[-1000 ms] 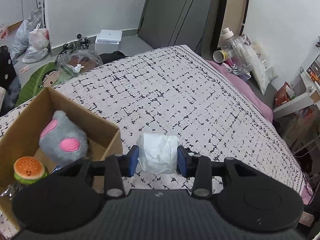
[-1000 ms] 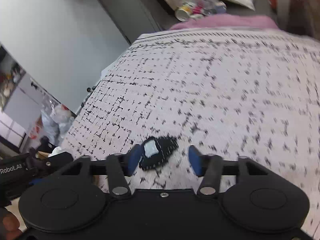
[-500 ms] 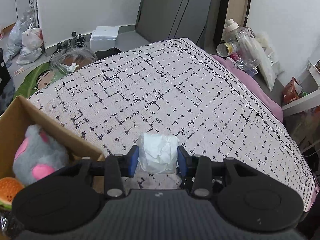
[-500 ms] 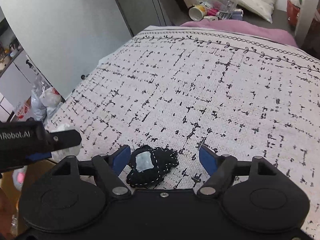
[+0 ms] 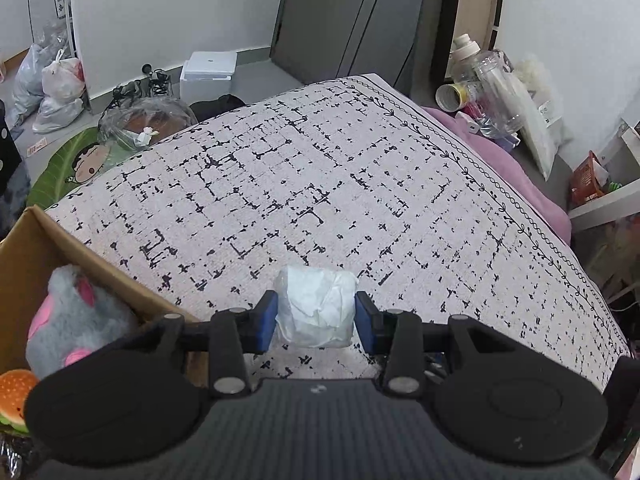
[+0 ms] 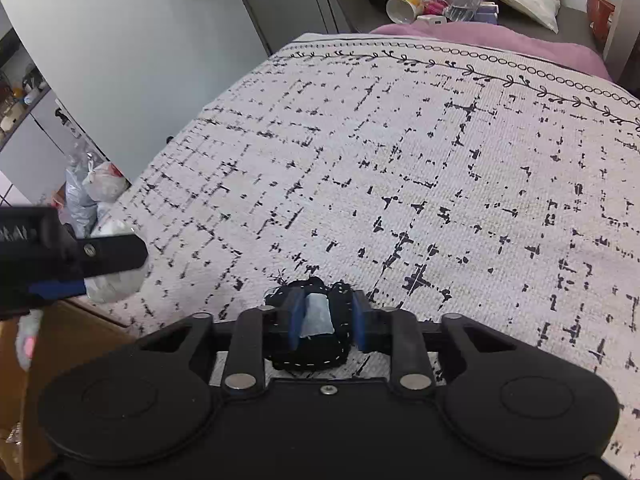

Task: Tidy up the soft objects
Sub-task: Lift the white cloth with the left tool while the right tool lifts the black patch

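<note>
Two tools [image 5: 315, 318] [image 6: 326, 322], each gripping something soft.

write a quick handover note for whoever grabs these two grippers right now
Left gripper: shut on the white wad, held above the bedspread, just right of the box.
Right gripper: shut on the black pouch, which looks to be still low on the bedspread.
Done: grey plush and burger toy are in the box.
Left: drop the wad in the box, then lift the pouch and put it in too.
</note>
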A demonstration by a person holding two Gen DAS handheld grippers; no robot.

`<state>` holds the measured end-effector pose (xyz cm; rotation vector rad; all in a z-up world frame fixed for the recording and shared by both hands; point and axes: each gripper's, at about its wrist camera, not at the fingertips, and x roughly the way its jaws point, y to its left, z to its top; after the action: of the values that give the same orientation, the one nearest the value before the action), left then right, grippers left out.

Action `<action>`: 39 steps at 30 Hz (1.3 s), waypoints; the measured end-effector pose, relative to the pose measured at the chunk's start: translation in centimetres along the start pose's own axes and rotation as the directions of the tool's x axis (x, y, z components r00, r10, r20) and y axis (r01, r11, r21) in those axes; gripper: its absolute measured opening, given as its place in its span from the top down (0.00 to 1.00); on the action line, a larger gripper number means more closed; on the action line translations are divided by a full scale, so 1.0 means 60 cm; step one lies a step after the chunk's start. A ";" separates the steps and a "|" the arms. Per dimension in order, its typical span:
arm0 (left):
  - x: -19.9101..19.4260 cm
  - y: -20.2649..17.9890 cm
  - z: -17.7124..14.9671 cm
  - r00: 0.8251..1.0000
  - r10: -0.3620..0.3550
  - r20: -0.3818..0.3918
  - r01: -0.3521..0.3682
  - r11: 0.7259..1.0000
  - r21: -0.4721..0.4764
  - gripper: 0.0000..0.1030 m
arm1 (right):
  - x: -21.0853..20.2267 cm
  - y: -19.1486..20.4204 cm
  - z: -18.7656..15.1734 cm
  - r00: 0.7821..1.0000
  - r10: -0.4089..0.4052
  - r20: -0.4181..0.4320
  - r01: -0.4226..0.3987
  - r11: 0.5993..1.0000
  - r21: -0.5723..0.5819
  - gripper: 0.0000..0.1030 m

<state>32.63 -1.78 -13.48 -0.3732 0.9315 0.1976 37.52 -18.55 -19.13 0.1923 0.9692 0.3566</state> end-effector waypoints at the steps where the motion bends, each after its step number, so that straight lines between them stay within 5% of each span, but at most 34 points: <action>1: -0.004 0.000 -0.003 1.000 0.001 -0.001 -0.001 1.000 -0.001 0.61 | -0.006 0.000 -0.001 1.000 0.004 -0.002 -0.004 1.000 0.006 0.81; 6: -0.029 0.002 -0.013 1.000 0.005 0.006 -0.005 1.000 0.000 0.61 | -0.028 -0.003 -0.006 1.000 0.005 -0.002 -0.005 0.999 0.035 0.85; 7: -0.035 0.003 -0.015 1.000 0.006 0.009 -0.006 1.000 0.002 0.61 | -0.035 -0.005 -0.008 1.000 0.008 0.006 -0.008 0.999 0.042 0.96; 39: -0.266 0.044 -0.093 0.992 -0.077 0.096 0.078 0.997 -0.005 0.61 | -0.304 -0.012 -0.088 0.965 0.148 0.217 -0.183 0.971 0.155 0.96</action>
<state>18.28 -1.68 -4.12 -0.4038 0.8206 0.1477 23.90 -26.12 -8.22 0.4638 0.7823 0.3976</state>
